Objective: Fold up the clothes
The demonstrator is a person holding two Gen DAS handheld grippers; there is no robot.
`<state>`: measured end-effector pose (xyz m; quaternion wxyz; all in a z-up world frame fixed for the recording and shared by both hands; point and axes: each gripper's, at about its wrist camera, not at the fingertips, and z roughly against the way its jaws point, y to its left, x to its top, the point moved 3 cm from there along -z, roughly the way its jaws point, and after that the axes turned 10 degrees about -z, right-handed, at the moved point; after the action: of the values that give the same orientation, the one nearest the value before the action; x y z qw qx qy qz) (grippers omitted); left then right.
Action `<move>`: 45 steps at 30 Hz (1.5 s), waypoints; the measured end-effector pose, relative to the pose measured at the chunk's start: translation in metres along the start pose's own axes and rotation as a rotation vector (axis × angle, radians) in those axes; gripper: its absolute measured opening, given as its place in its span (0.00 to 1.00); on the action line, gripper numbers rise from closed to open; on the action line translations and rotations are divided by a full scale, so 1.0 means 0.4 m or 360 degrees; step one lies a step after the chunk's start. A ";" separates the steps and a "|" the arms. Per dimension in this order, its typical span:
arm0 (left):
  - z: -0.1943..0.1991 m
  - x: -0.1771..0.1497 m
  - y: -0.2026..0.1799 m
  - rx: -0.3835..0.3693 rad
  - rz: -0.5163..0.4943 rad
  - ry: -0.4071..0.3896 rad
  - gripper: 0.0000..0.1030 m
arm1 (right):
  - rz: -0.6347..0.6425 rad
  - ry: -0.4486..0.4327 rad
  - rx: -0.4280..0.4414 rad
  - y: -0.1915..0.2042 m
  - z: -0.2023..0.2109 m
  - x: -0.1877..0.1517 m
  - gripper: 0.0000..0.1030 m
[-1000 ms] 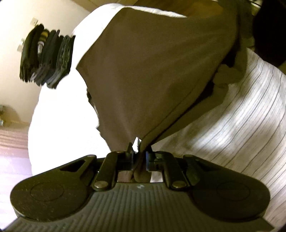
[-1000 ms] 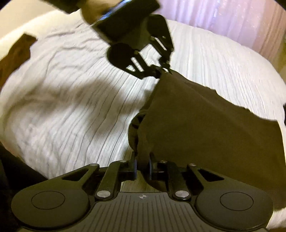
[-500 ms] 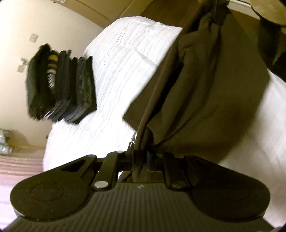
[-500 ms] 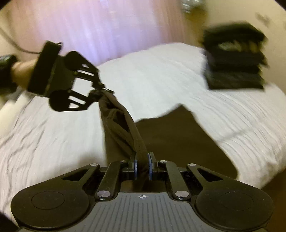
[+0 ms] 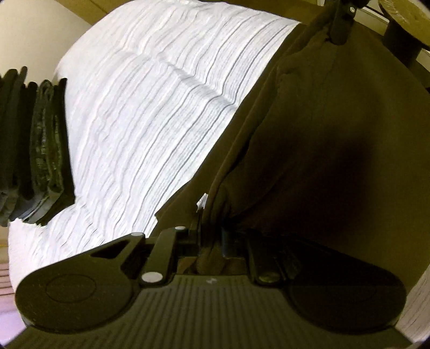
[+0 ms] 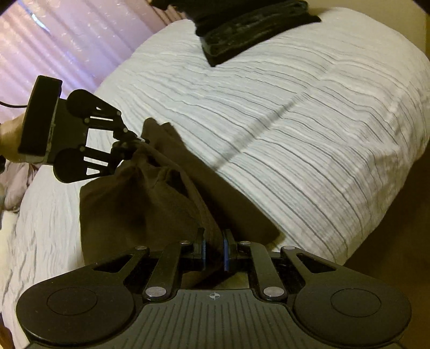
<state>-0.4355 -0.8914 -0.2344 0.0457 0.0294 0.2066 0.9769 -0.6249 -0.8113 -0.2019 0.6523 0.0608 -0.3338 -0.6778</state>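
Right gripper (image 6: 214,251): my jaws are clamped on a bunched edge of the brown garment (image 6: 129,204).
Left gripper (image 5: 211,241): my jaws pinch another edge of the same cloth.
Brown garment: stretched between my two grippers, its lower part draped on the bed (image 6: 295,128).
Far end of the bed: a stack of dark folded clothes (image 6: 250,24).

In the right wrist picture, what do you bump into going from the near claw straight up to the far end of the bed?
Right claw → brown cloth it pinches → striped white bedcover → stack of folded dark clothes.
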 end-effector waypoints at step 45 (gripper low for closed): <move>0.026 -0.262 0.204 -0.0092 0.1468 -0.0165 0.14 | -0.0536 -0.0168 -0.0239 -0.121 0.017 0.021 0.20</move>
<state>-0.3367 -0.9723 -0.1958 -0.3824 0.1657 0.1419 0.8979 -0.6705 -0.8203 -0.2195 0.5139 0.0313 -0.3011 -0.8027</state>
